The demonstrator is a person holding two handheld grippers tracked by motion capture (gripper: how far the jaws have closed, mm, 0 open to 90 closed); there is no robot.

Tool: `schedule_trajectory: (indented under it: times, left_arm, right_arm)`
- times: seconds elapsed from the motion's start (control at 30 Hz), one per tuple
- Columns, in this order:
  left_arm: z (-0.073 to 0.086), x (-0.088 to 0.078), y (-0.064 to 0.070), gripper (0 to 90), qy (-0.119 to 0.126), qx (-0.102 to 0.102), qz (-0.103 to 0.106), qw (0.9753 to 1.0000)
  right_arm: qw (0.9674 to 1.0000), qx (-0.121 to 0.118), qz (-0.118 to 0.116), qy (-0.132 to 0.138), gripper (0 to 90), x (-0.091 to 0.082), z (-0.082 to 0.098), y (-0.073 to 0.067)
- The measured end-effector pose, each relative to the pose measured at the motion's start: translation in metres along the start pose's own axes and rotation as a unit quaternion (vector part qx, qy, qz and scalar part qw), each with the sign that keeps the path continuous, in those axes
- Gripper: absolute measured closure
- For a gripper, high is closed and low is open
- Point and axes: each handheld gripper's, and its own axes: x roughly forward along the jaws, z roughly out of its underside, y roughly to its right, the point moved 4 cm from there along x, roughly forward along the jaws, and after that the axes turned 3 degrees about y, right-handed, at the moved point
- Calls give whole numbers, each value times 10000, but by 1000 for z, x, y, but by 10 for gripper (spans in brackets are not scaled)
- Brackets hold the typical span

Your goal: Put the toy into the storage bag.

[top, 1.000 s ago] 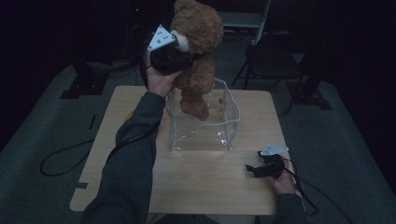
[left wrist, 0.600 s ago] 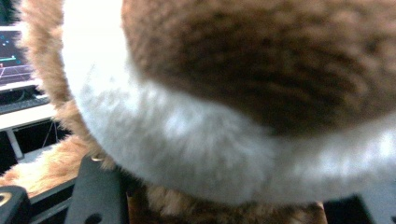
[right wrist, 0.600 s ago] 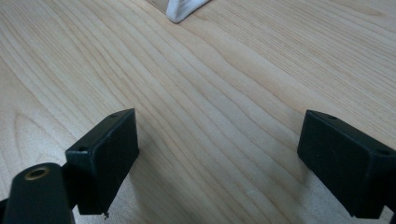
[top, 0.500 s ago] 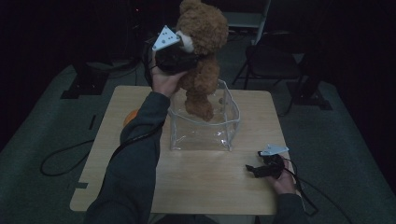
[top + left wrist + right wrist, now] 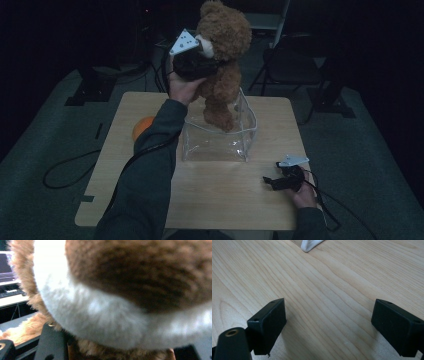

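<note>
**Teddy bear held over clear bin**

High view: left gripper [image 5: 200, 65] clamps teddy bear [image 5: 225, 60] aloft, feet over clear bin [image 5: 220, 142] on table [image 5: 210, 195]; right gripper [image 5: 280, 181] rests on the table.
Left gripper view: fur pressed between jaws.
Right gripper view: jaws wide, nothing between.

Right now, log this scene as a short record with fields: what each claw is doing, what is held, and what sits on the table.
left claw: raised above the table, shut on the teddy bear near its head
teddy bear: brown, hanging upright, its feet at the rim of the clear container
clear container: soft-walled, open-topped, standing mid-table
right claw: open, nothing between its jaws, resting low on the table near the front right
orange ball: on the table, partly hidden behind the left sleeve
table: light wood
</note>
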Motion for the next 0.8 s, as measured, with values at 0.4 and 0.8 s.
schedule_trajectory:
  times: [0.4,0.8]
  left_arm:
    - [7,10,2,385,20,-100,64,9999]
    - [17,21,5,385,-45,-134,79,9999]
  right_arm:
    - [10000,3,2,0,117,0,0,0]
    - [10000,2,2,1,117,0,0,0]
